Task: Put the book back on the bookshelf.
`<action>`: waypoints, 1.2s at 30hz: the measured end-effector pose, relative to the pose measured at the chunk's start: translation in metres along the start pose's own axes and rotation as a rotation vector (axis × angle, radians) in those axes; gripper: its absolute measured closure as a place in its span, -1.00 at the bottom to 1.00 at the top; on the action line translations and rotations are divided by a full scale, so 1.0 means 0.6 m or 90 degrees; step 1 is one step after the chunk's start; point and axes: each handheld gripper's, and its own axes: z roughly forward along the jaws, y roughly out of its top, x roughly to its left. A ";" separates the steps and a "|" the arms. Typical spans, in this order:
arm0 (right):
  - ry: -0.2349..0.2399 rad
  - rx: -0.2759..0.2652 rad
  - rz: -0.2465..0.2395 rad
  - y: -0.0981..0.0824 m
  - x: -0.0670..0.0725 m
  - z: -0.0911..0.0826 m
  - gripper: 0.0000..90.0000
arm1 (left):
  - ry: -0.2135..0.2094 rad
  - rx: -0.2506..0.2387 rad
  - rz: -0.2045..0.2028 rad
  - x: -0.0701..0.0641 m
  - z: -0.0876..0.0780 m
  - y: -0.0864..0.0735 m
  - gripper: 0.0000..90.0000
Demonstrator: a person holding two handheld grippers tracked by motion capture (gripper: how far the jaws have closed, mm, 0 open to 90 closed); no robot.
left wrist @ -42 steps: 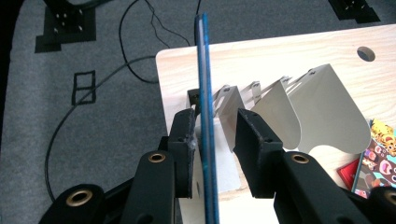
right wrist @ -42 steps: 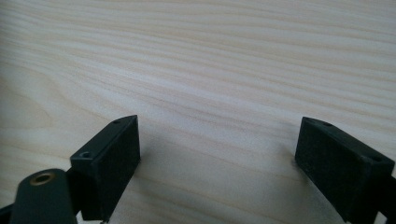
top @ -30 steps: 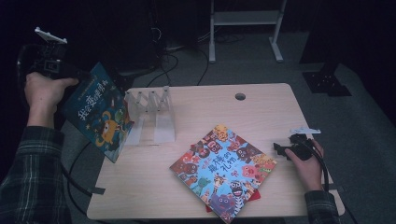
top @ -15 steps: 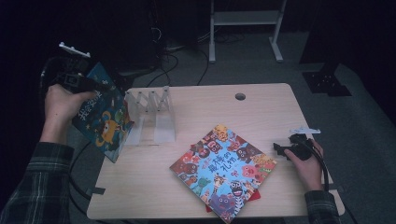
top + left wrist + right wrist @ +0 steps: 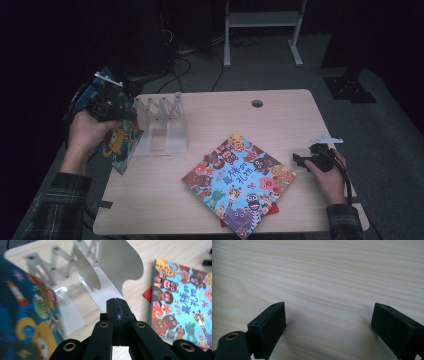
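High view — blue book (image 5: 117, 142) overhangs table (image 5: 210, 105) edge — left.

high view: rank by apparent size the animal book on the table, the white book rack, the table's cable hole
1. animal book, clearly largest.
2. white book rack, smaller.
3. cable hole, tiny.
No close calls in the high view.

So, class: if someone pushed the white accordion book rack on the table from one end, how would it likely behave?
The white accordion book rack would probably squeeze shut rather than slide whole, since scissor links join its dividers. Its thin, sheet-like dividers suggest it is light. Flat base plates should keep it from tipping.
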 end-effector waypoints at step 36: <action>0.000 0.000 -0.001 0.000 0.000 0.000 -0.74 | -0.105 0.041 0.062 -0.114 0.213 -0.119 -0.46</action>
